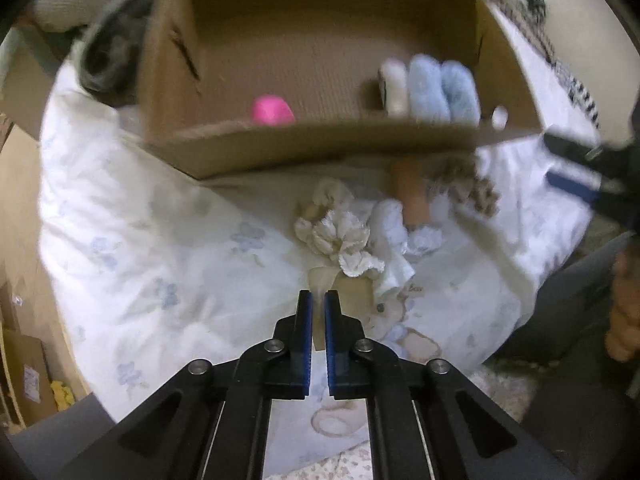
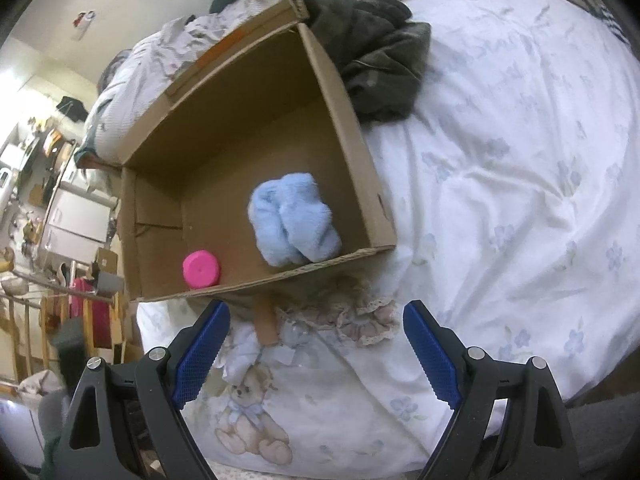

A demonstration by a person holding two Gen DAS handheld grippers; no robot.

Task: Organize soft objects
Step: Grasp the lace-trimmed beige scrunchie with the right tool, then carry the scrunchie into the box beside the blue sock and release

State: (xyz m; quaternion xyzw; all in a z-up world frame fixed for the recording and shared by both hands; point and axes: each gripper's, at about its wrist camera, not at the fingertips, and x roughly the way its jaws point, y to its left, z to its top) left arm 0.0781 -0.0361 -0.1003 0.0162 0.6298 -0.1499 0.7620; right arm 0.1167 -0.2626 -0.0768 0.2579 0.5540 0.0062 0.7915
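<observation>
Between your left tool's [image 1: 318, 300] clenched pads sits a strip of cream ribbon [image 1: 320, 284], the frilly cloth bundle [image 1: 344, 240] just ahead on the bed [image 1: 140, 240]. Right view: your right tool [image 2: 316, 320] stands released, bundle [image 2: 360, 320] ahead beside the cardboard box [image 2: 352, 136].

A white quilted bedspread [image 2: 520, 184] printed with pale blue flowers and teddy bears covers the bed, a crumpled dark olive garment [image 2: 372, 52] lies on it, and cluttered shelves [image 2: 44, 184] stand beyond.
</observation>
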